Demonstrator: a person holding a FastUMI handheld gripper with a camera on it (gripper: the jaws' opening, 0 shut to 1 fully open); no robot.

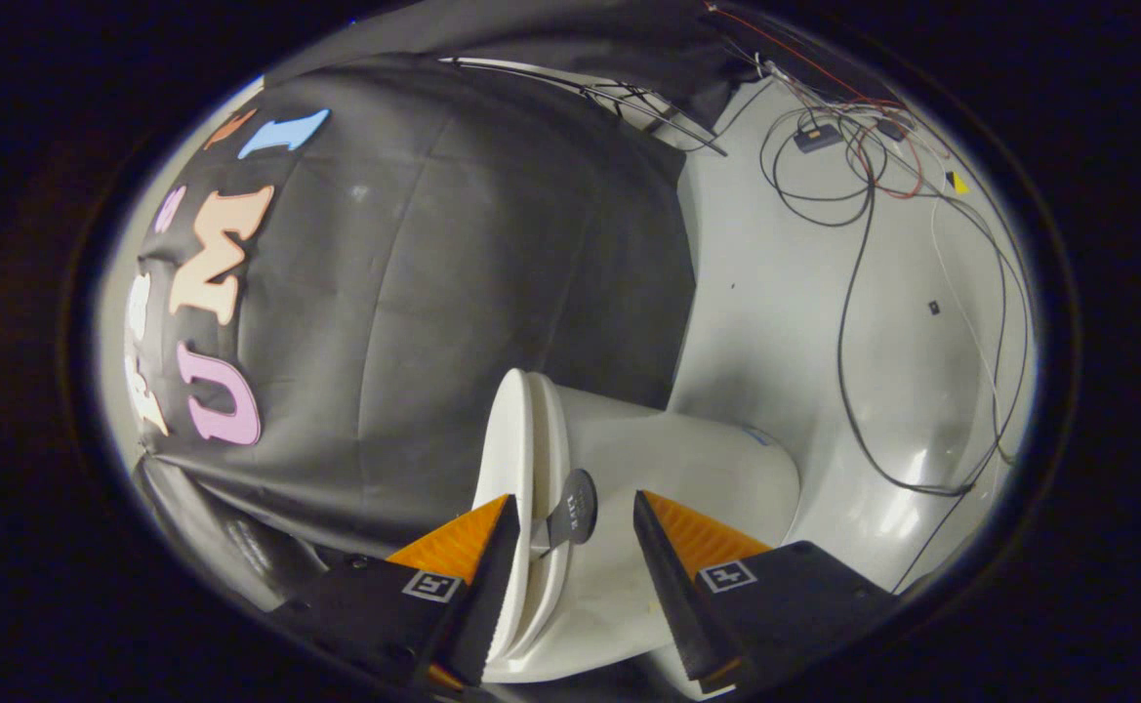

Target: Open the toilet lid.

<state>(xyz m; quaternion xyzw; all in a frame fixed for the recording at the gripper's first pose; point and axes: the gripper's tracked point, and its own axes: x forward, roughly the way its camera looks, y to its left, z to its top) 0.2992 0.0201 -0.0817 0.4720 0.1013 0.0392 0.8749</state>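
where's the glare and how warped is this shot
Gripper view: glare patches sit on the glossy white floor right of the toilet; the fisheye bends the cloth wall into a bulge; the open tongs and the toilet lid look sharp.

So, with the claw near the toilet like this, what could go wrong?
1. The claw is open, and the small grey tab on the lid sits between its fingers, ungripped. If it closes off-centre, the tab may slip out.
2. The lid and seat lie close together, so a finger could catch both.
3. Loose cables lie on the floor beyond the toilet; someone could trip on them.
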